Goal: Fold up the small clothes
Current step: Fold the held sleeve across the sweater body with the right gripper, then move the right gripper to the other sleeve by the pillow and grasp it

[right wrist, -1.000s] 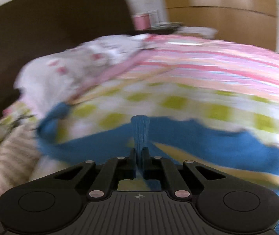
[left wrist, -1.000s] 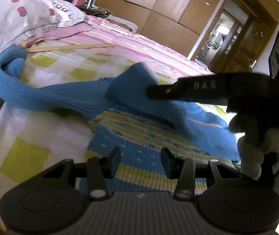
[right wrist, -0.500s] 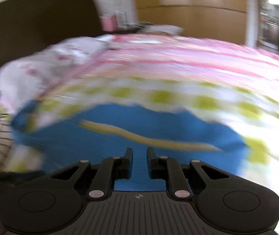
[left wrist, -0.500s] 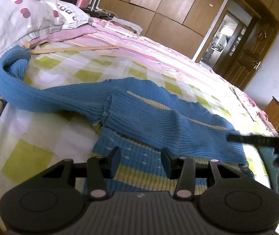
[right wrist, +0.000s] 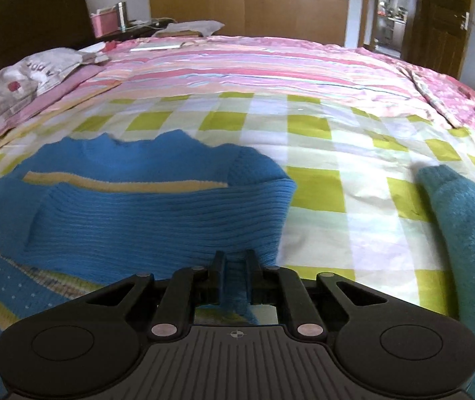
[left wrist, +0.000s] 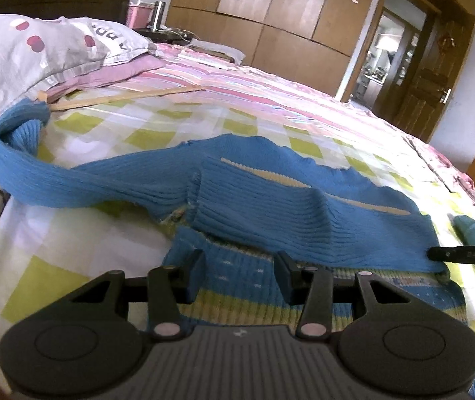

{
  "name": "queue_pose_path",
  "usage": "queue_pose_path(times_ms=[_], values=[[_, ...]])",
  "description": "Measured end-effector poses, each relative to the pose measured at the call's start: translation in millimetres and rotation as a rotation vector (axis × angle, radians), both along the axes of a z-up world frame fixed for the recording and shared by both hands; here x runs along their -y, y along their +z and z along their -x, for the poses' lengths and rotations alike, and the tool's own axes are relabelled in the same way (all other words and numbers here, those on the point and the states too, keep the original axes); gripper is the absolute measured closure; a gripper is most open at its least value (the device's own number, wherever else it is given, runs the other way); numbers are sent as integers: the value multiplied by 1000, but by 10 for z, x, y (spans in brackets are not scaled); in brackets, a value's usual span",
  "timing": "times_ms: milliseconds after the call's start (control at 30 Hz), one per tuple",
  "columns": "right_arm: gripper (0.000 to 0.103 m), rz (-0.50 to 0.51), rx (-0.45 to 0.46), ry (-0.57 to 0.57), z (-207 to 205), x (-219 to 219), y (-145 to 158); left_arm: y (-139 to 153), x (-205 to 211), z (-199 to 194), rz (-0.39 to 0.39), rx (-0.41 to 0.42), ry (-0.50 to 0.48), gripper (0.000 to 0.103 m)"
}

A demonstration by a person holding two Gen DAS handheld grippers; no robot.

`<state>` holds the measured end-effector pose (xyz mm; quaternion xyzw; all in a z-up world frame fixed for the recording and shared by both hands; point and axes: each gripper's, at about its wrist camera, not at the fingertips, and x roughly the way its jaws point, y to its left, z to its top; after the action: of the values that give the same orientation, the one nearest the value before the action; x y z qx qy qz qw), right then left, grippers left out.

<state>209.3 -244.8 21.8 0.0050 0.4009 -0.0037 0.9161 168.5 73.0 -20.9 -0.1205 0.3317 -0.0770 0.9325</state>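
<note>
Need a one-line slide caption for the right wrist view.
Right hand-held gripper shut on a fold of the blue sweater, sleeve laid across its body on the checked bedsheet.

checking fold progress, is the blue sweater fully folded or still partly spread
Partly folded. One sleeve lies across the body of the blue sweater, but the other sleeve stretches out toward the pillow.

The premises were a bedroom in a private home. A wide bed (right wrist: pixel 304 173) filled both views, covered by a green-and-white checked sheet (right wrist: pixel 314 200) near and a pink striped cover (right wrist: pixel 254 66) far. A spotted pillow (left wrist: pixel 37 56) lay at the far left. Built-in wooden wardrobes (left wrist: pixel 271 16) lined the far wall. A panelled wooden door (left wrist: pixel 427 83) stood open at the far right, beside a lit doorway (left wrist: pixel 387 53) into another room.
</note>
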Motion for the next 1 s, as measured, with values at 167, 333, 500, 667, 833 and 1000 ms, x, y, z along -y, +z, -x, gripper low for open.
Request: queue_pose_path(times_ms=[167, 333, 500, 667, 833, 1000], values=[[85, -42, 12, -2, 11, -13, 81, 76, 11, -38, -18, 33, 48, 53], [85, -50, 42, 64, 68, -255, 139, -13, 3, -156, -90, 9, 86, 53], [84, -67, 32, 208, 106, -707, 123, -36, -216, -186, -76, -14, 147, 53], [76, -20, 71, 426, 133, -1357, 132, 1, -347, -152, -47, -6, 166, 53], [65, 55, 86, 601, 127, -1872, 17, 90, -507, -81, -7, 18, 194, 53], [65, 120, 115, 642, 6, -2176, -99, 115, -640, -68, 25, 19, 221, 53]])
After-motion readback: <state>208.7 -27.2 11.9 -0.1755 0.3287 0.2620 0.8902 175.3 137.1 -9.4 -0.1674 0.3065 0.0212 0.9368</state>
